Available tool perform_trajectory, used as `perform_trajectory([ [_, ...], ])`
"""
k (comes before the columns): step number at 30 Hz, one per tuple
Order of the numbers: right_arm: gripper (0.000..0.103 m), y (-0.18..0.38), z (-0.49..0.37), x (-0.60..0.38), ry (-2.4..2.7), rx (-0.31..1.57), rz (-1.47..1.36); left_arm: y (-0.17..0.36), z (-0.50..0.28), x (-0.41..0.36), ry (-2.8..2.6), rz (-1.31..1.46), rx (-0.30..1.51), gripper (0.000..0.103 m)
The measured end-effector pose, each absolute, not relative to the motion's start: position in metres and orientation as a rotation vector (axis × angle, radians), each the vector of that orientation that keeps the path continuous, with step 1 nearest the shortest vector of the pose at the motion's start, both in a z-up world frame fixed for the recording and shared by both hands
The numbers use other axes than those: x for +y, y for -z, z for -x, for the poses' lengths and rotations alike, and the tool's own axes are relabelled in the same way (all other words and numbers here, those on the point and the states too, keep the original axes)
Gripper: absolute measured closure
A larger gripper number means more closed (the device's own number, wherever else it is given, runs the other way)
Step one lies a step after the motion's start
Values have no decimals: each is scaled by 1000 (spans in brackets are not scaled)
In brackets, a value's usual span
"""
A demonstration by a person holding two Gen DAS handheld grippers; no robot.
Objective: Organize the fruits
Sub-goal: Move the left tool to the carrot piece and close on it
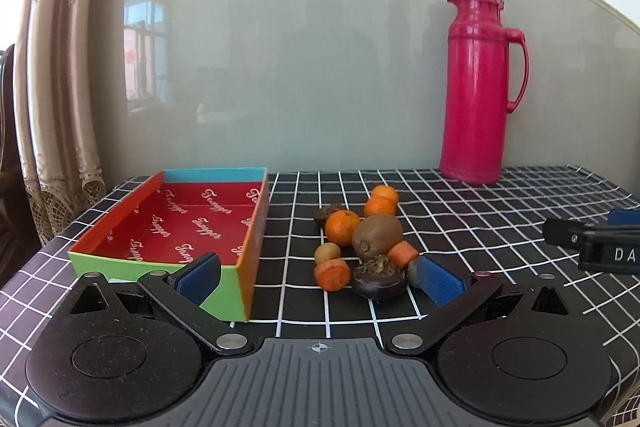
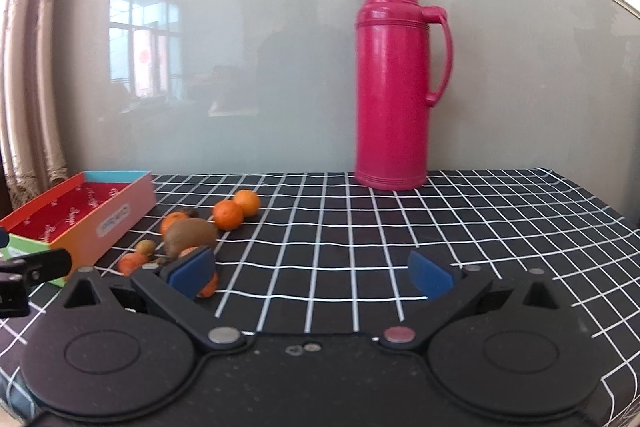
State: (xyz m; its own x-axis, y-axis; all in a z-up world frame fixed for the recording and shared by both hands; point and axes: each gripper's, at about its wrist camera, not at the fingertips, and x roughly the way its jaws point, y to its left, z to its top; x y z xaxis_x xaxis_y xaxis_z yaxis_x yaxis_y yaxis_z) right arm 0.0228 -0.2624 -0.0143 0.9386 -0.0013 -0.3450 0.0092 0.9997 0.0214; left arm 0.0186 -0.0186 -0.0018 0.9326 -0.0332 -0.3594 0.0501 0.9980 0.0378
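A pile of fruit lies on the black checked cloth: a brown kiwi [image 1: 377, 235], three tangerines [image 1: 341, 227], two carrot pieces [image 1: 331, 273], a dark water chestnut [image 1: 378, 281] and a small green fruit [image 1: 327, 253]. A colourful box with a red inside [image 1: 192, 227] stands empty to their left. My left gripper [image 1: 320, 277] is open, its fingers either side of the pile's near edge. My right gripper [image 2: 310, 273] is open and empty, to the right of the pile, with the kiwi [image 2: 190, 235] and tangerines [image 2: 228, 214] by its left finger.
A tall pink thermos [image 1: 478, 87] stands at the back against the glass wall; it also shows in the right wrist view [image 2: 394, 83]. A curtain [image 1: 52, 87] hangs at the left. The box [image 2: 86, 211] sits near the table's left edge.
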Motion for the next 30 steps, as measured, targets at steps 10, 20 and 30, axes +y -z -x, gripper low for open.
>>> perform_trajectory([
  [10, 0, 20, -44, -276, 56, 373, -36, 11, -47, -41, 89, -42, 389, 0],
  [20, 0, 24, -64, -297, 144, 390, -46, 25, -67, -72, 159, -17, 445, 0],
  [30, 0, 29, -65, -325, 205, 396, -60, 48, -91, -109, 205, -23, 602, 52],
])
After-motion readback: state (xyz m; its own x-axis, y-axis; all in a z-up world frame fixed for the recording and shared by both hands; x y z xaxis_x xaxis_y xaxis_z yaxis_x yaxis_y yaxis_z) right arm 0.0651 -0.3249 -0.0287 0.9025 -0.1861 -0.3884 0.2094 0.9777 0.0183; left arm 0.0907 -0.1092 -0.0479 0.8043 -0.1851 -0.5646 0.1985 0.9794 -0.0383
